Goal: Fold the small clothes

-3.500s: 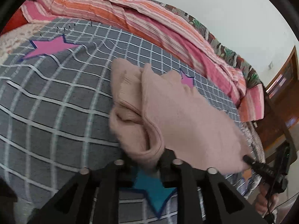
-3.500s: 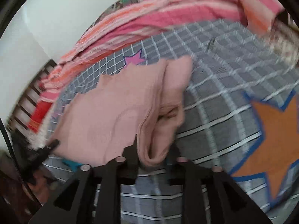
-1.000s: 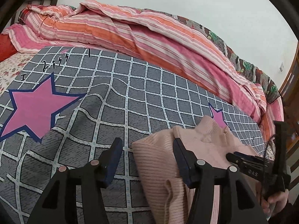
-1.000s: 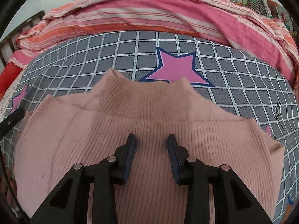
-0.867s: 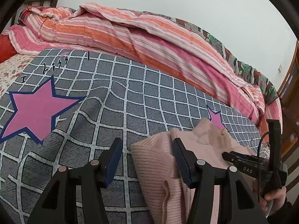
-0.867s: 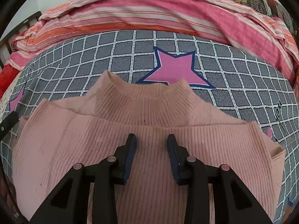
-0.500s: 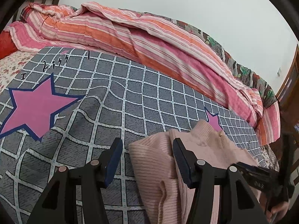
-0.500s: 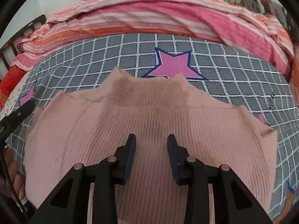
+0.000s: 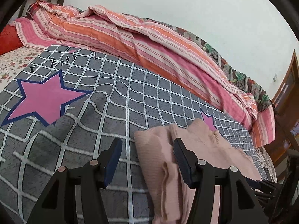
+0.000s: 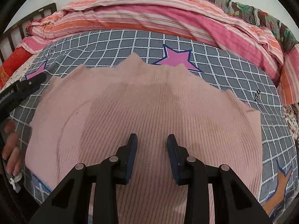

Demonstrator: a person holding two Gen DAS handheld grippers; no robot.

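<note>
Left gripper (image 9: 147, 149): my fingers (image 9: 113, 154) stand apart, empty, poised over the left edge of the sweater; whether they touch the fabric I cannot tell.

Right gripper (image 10: 151, 145): fingers (image 10: 172, 146) apart, nothing between them, above the middle of the garment.

Pink ribbed sweater (image 10: 149, 108): spread flat on the bed, high collar pointing away from my right camera, one side doubled into a long fold seen in the left view (image 9: 162, 158).

Grey grid blanket (image 9: 115, 100): lies under the sweater, printed with pink stars (image 9: 44, 97) and an orange star (image 10: 280, 186).

Striped pink-and-orange quilt (image 9: 142, 43): heaped along the far edge of the blanket.

Wooden headboard (image 10: 16, 35): far left corner in the right view.
</note>
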